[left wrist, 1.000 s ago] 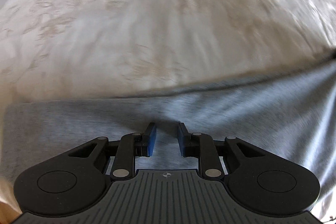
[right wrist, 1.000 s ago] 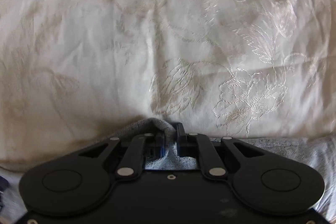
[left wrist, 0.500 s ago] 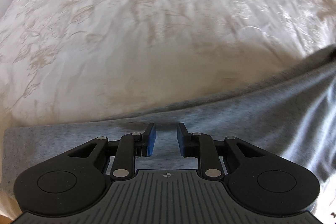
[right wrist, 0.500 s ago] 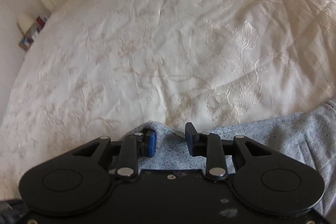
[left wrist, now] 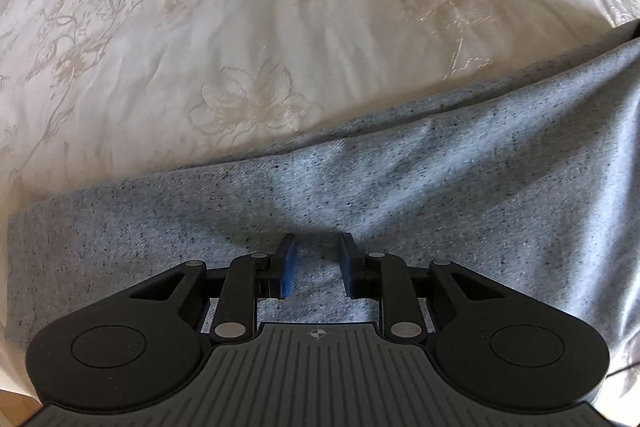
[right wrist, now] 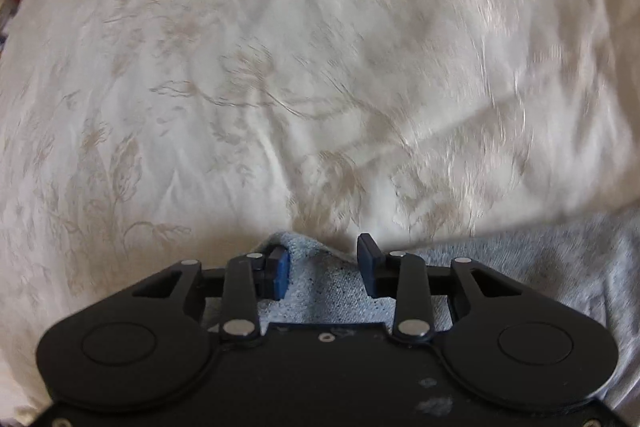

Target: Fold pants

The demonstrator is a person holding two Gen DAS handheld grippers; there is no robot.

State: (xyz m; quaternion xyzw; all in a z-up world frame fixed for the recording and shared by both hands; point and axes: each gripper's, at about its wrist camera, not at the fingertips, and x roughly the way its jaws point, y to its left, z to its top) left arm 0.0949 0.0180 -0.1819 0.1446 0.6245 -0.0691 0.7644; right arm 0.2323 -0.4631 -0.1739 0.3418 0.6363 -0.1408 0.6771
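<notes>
Both hand-held grippers stand with their jaws apart over the grey speckled knit pants (left wrist: 440, 195), which lie spread on the cream embroidered satin bedspread (left wrist: 280, 27). Your left hand-held gripper (left wrist: 316, 259) has its blue pads parted with flat cloth lying between and beneath them; nothing is pinched. In that view the pants fill the lower half, their far edge running from about 9 o'clock up to 2 o'clock, with a soft ridge rising toward 1 o'clock. Your right hand-held gripper (right wrist: 322, 261) is also spread, and a small raised lip of the cloth edge sits in the gap at 12 o'clock, touching the left blue pad (right wrist: 282, 273), with more grey cloth trailing off toward 4 o'clock.

You look to be between grasps, so treat this as the moment to set up the next fold. Before closing, slide each lower finger under the cloth so you take every layer, not just the top one. On the right, bite deeper than that curled lip, or it may slip out. Keep both grasps on the same edge, lift together, and keep the cloth taut between them so the ridge flattens. The bedspread looks slick and soft: expect the pants to drag and the surface to give.
</notes>
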